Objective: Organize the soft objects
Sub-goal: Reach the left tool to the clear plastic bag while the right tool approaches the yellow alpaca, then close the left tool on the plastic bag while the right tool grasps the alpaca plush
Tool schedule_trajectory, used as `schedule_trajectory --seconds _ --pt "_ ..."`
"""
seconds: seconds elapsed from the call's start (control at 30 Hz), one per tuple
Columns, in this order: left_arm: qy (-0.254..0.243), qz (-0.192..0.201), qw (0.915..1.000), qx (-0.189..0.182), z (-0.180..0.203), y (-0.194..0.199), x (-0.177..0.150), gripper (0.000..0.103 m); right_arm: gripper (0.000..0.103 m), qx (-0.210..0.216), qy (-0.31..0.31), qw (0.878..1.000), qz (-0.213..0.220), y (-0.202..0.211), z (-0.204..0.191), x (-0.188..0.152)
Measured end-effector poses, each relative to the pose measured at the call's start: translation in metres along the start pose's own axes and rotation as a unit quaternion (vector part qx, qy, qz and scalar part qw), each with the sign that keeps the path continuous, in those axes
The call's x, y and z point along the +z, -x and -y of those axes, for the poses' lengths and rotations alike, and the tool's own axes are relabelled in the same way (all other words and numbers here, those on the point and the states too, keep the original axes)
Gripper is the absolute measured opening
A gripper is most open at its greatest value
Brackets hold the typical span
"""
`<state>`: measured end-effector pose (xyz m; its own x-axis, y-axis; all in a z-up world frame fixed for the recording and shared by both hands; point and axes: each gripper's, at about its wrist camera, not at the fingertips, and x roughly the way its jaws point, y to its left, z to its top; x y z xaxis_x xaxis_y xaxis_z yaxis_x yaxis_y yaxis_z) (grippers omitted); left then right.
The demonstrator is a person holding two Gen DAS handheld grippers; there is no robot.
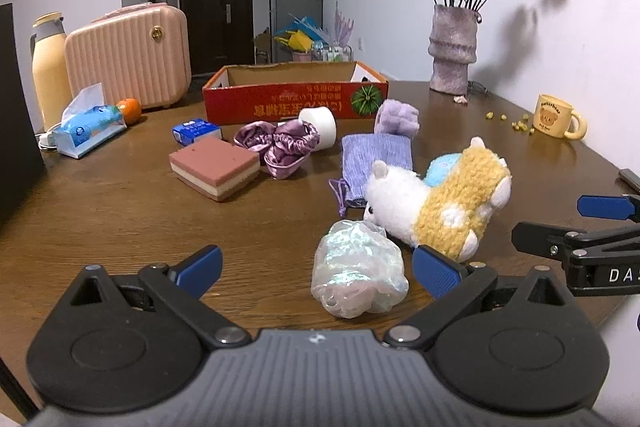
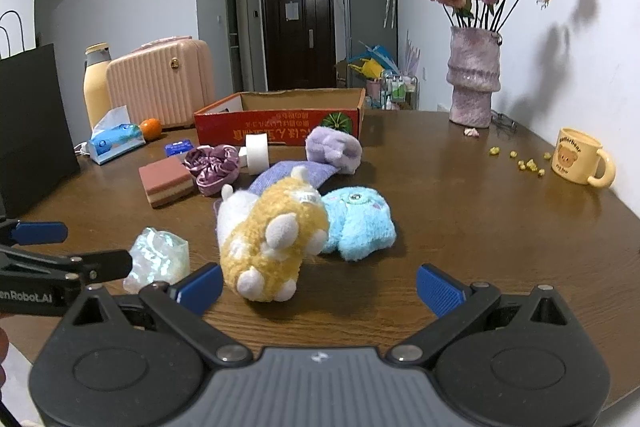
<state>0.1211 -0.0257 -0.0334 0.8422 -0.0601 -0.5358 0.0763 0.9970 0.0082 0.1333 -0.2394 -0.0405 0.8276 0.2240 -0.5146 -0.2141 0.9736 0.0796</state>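
A yellow and white plush animal (image 1: 448, 203) (image 2: 268, 239) lies on the wooden table, with a blue plush (image 2: 358, 223) (image 1: 442, 167) beside it. A shiny crumpled clear bag (image 1: 356, 273) (image 2: 158, 261) lies just ahead of my left gripper (image 1: 318, 273), which is open and holds nothing. My right gripper (image 2: 320, 287) is open too, with the yellow plush close to its left finger. Farther back lie a purple knit pouch (image 1: 374, 159), a purple fluffy piece (image 1: 396, 117) (image 2: 334, 147), a purple satin scrunchie (image 1: 278, 147) (image 2: 214, 167) and a layered sponge (image 1: 214, 167) (image 2: 166, 181). A red cardboard box (image 1: 296, 99) (image 2: 280, 125) stands open behind them.
A white tape roll (image 1: 320, 125), a blue carton (image 1: 196, 131), a tissue pack (image 1: 90, 127), an orange (image 1: 130, 109), a pink case (image 1: 128, 57) and a yellow flask (image 1: 48, 67) stand at the back left. A flower vase (image 1: 452, 49) and a yellow mug (image 1: 558, 117) stand on the right.
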Motion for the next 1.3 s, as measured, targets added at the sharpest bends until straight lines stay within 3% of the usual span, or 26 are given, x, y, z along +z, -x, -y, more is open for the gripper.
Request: schedule_trajectory --seconds 0.77,0.83,0.93,0.97,1.0,1.3 --pt "-0.017 -0.066 0.9977 -0.001 0.022 -0.060 0.006 0.100 0.103 0.037 -0.032 0.998 -0.025 -0.044 0.033 -0.007" --pt "-0.015 -0.069 0.9975 -0.001 0.022 -0.063 0.006 0.094 0.103 0.040 -0.033 0.998 -0.026 -0.047 0.033 -0.007" --pt "-0.014 -0.078 0.9969 -0.004 0.022 -0.069 0.006 0.069 0.103 0.043 -0.034 0.998 -0.028 -0.048 0.034 -0.007" --pt "-0.013 -0.082 0.9965 -0.009 0.022 -0.071 0.005 0.057 0.103 0.044 -0.034 0.998 -0.028 -0.049 0.034 -0.007" --pt "-0.010 -0.087 0.9960 -0.015 0.021 -0.073 0.005 0.052 0.103 0.044 -0.034 0.998 -0.028 -0.049 0.034 -0.007" --pt "0.000 -0.080 0.9963 -0.031 0.017 -0.070 0.004 0.046 0.103 0.048 -0.029 0.998 -0.026 -0.049 0.027 -0.004"
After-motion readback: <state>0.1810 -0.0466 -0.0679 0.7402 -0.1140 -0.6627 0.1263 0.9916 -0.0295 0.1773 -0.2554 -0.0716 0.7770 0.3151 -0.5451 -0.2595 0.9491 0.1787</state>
